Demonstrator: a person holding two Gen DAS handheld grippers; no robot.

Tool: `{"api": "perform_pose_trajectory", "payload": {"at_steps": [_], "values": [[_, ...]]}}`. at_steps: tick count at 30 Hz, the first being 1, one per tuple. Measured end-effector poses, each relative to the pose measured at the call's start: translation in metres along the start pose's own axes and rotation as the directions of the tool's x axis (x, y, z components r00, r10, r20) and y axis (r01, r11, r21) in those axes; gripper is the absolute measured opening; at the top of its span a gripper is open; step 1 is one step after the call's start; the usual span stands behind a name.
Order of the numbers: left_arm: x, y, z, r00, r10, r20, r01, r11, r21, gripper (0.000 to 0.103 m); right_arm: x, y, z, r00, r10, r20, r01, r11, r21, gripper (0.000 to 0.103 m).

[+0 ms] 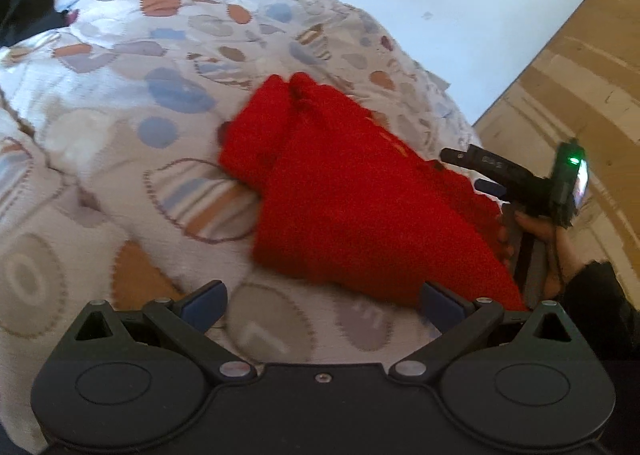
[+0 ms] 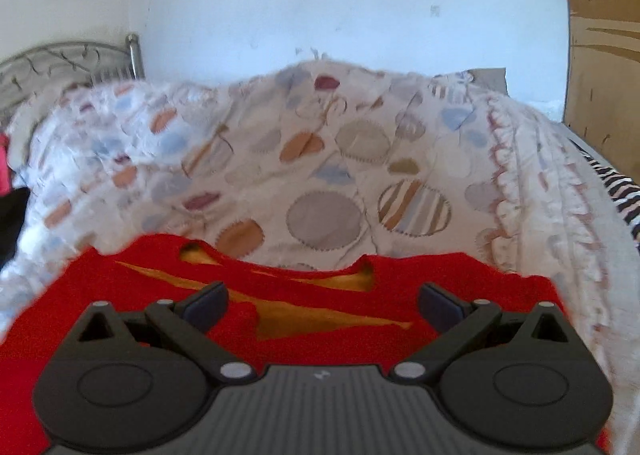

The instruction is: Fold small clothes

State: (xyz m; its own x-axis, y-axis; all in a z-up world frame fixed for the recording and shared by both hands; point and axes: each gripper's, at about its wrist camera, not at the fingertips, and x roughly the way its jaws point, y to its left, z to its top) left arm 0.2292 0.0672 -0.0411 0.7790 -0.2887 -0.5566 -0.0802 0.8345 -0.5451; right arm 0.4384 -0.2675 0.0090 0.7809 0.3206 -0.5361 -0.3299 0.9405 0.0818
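Folding well means closing the wide-open left gripper (image 1: 322, 305) on the near hem of the red garment (image 1: 348, 195) bunched on the patterned quilt (image 1: 120, 103), while the equally open right gripper (image 2: 322, 305) hovers over it.

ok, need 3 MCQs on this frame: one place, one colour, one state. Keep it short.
1. Where does the garment lie?
A. on the patterned quilt
B. on a bare floor
C. in a basket

2. What colour is the garment?
A. blue
B. red
C. green

3. How does the left gripper stand?
A. shut on the garment
B. shut on the quilt
C. open, holding nothing

Key: 1 A, quilt shows all round the garment; 2 B, red in both views, with a yellow print in the right wrist view; 3 C, its fingers stand wide apart with nothing between them. The right gripper is open too.
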Motion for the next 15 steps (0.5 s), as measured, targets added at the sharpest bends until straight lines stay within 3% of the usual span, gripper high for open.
{"api": "perform_pose_trajectory", "payload": {"at_steps": [4,8,12,15], "values": [[0.002,-0.006,-0.003,1.000,0.000,0.010,0.000,1.000,-0.014,0.102,-0.048,0.006,-0.011,0.999,0.042,0.034,-0.041,0.999,-0.033,0.103],[0.002,-0.005,-0.003,1.000,0.018,0.010,-0.018,0.999,-0.050,0.102,-0.088,0.013,-0.035,0.996,0.005,0.085,-0.003,1.000,-0.028,0.103],[-0.002,-0.006,-0.001,0.994,0.111,0.010,-0.110,0.993,-0.048,0.102,-0.115,0.018,-0.071,0.993,-0.007,0.120,0.006,1.000,0.006,0.103],[-0.007,-0.005,0.000,0.992,0.128,0.022,-0.127,0.990,-0.054,0.102,-0.124,0.029,-0.095,0.993,-0.027,0.119,0.031,0.999,-0.035,0.103]]}}
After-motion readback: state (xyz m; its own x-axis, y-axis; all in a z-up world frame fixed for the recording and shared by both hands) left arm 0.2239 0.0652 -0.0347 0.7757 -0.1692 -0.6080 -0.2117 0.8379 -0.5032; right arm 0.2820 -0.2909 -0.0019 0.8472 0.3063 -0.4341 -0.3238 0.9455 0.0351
